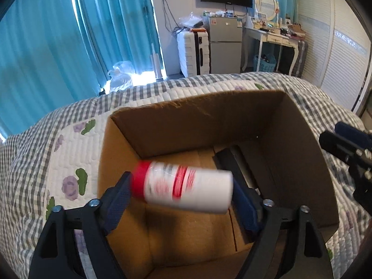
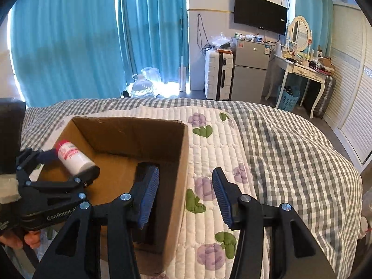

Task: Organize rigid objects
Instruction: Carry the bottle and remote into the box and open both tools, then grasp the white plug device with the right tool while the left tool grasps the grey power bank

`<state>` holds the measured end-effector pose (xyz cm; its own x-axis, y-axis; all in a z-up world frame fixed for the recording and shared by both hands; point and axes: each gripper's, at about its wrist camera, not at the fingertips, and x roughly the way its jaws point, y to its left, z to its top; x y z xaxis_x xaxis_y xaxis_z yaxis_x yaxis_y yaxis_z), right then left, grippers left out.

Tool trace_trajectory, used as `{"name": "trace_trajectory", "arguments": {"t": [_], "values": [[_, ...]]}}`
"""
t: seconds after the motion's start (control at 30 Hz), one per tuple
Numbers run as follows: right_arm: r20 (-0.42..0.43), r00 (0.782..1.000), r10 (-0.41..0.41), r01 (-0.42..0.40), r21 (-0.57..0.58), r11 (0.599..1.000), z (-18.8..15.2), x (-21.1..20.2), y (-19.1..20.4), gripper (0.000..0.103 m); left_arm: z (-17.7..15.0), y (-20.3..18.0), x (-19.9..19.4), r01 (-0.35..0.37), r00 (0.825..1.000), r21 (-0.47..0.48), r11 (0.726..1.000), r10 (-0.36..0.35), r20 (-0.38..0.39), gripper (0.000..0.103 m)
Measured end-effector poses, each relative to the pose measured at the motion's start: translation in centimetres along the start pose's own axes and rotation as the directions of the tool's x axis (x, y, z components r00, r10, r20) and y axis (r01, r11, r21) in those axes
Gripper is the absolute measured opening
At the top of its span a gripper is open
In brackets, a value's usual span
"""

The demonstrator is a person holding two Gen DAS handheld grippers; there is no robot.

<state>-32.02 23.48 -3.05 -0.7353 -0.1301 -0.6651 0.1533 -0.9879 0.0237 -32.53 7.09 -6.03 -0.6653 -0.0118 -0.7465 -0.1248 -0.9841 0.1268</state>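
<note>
Bottle between left jaws, above the open box.

We see the bottle (image 1: 183,186) lying crosswise between the left gripper (image 1: 182,194) fingers, red cap at 9 o'clock, base at 3 o'clock; it is blurred, so we cannot tell whether the pads press on it. The box (image 1: 197,121) sits on the quilt (image 2: 290,144). The right gripper (image 2: 186,195) stands apart, empty, at the box's 3 o'clock wall.

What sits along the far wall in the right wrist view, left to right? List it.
Teal curtains → plastic bags → white suitcase → grey fridge → blue basket → white dressing table → louvred wardrobe doors.
</note>
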Motion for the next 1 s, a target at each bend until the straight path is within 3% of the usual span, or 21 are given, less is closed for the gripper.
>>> {"name": "trace_trajectory", "arguments": {"t": [0.1, 0.27, 0.53, 0.67, 0.77, 1.0], "values": [[0.000, 1.000, 0.000, 0.000, 0.009, 1.000, 0.0, 0.0, -0.5, 0.062, -0.1, -0.3, -1.0, -0.007, 0.999, 0.014, 1.000, 0.006, 0.038, 0.092], [0.015, 0.999, -0.038, 0.038, 0.008, 0.999, -0.1, -1.9, -0.6, 0.063, -0.2, 0.2, -4.1, 0.010, 0.999, -0.010, 1.000, -0.009, 0.042, 0.092], [0.071, 0.995, -0.067, 0.070, -0.041, 0.997, -0.7, -9.4, 0.7, 0.068, -2.4, 2.3, -12.5, -0.006, 0.993, -0.067, 0.998, 0.014, 0.116, 0.092], [0.064, 0.995, -0.073, 0.076, -0.046, 0.996, -2.3, -12.9, 1.4, 0.071, -4.7, 3.1, -16.2, -0.033, 0.989, -0.082, 0.996, 0.044, 0.140, 0.103], [0.057, 0.996, -0.072, 0.076, -0.062, 0.995, -4.1, -15.0, 2.2, 0.076, -6.9, 3.5, -18.1, -0.045, 0.984, -0.097, 0.994, 0.061, 0.168, 0.103], [0.001, 0.999, -0.045, 0.045, -0.069, 0.997, -9.4, -16.1, 4.0, 0.088, -12.0, 3.9, -17.4, -0.021, 0.992, -0.141, 0.990, 0.038, 0.118, 0.103]]}}
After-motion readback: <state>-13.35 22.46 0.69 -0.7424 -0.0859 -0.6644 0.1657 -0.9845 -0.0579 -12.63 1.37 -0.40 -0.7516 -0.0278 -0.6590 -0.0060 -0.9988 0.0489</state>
